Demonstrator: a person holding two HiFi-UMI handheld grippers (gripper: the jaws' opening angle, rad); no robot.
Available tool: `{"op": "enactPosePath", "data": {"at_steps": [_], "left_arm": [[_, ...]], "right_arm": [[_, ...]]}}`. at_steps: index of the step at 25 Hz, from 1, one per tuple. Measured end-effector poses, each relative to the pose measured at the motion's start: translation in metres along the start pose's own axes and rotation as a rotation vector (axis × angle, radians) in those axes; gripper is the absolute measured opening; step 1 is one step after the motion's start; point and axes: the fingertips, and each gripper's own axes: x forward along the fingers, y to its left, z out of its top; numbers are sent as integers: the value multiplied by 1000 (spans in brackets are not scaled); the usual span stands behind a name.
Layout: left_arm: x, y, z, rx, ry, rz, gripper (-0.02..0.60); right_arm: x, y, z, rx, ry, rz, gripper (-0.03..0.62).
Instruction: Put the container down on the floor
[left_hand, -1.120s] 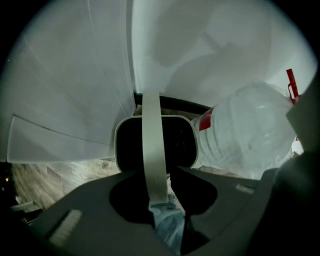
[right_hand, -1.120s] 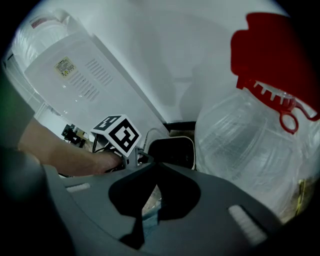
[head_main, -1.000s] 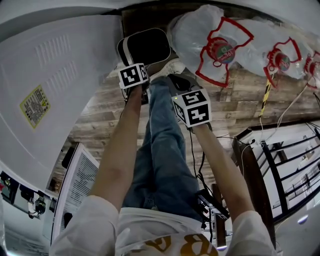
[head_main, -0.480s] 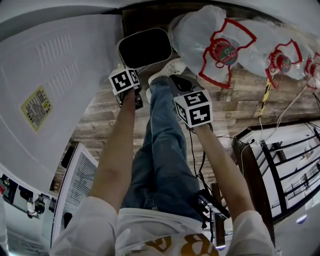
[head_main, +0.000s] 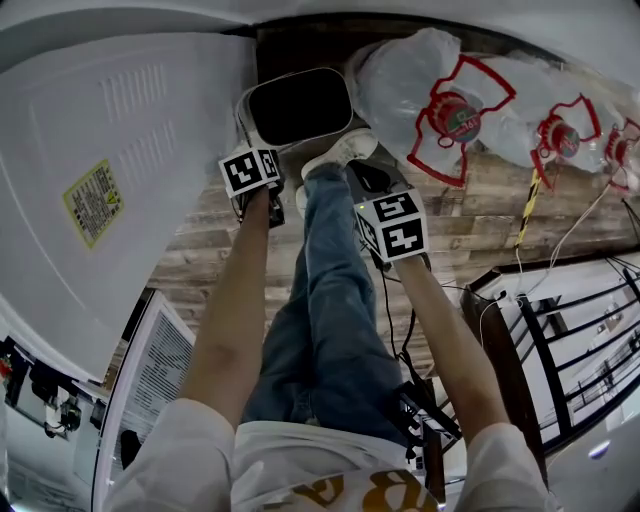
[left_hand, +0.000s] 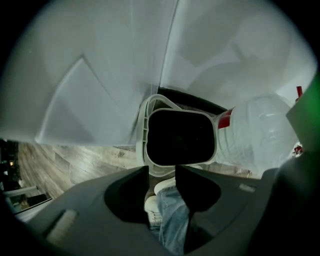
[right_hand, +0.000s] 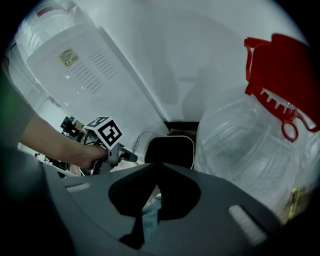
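1. Container (left_hand: 180, 137): white bin with a dark inside. It stands on the wooden floor (head_main: 210, 250) straight ahead of the left gripper's jaws and clear of their tips. It is backed against the white appliance (head_main: 120, 150).
2. Left gripper (left_hand: 162, 172): jaws spread with nothing held. Only the person's shoe (left_hand: 165, 187) and a jeans leg show through the gap.
3. Right gripper (right_hand: 156, 166): jaws pressed together at the tips and empty. The container lies ahead of it and slightly to its right, well apart.
4. Water jugs (head_main: 430, 80): clear, with red handles. They lie just beside the container, on the far side from the left gripper.
5. Change: one second ago the left gripper's marker cube overlapped the container's near rim. It now sits drawn back, with floor visible between them.
6. Reading: the container appears released and resting on its own. The set-down looks complete, with only withdrawal left.
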Motion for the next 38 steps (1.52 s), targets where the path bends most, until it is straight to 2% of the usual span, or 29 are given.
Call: {"op": "enactPosePath", "data": {"at_steps": [7, 13, 17, 23, 26, 29, 32, 35, 38], "left_arm": [[-21, -7, 19, -4, -69, -48, 160], [-65, -30, 31, 6, -165, -132, 95], [-108, -40, 34, -5, -247, -133, 6], [-166, -61, 49, 49, -324, -154, 2], [-195, -74, 44, 63, -362, -216, 2], [-228, -89, 38, 61, -411, -325, 1], [-270, -105, 39, 96, -487, -412, 0], [-314, -113, 45, 147, -581, -434, 0], [-347, -116, 50, 177, -636, -454, 0]], "right_arm": [[-8, 14, 9, -24, -36, -8, 28], [-28, 32, 24, -49, -74, -9, 28], [-59, 41, 40, -68, -118, -30, 28], [-107, 39, 72, -83, -195, -85, 28], [-133, 46, 76, -86, -216, -94, 28], [-160, 56, 88, -100, -255, -107, 28], [-188, 67, 106, -122, -307, -116, 29], [-212, 79, 122, -177, -334, -131, 29], [-232, 92, 137, -219, -357, -141, 28]]}}
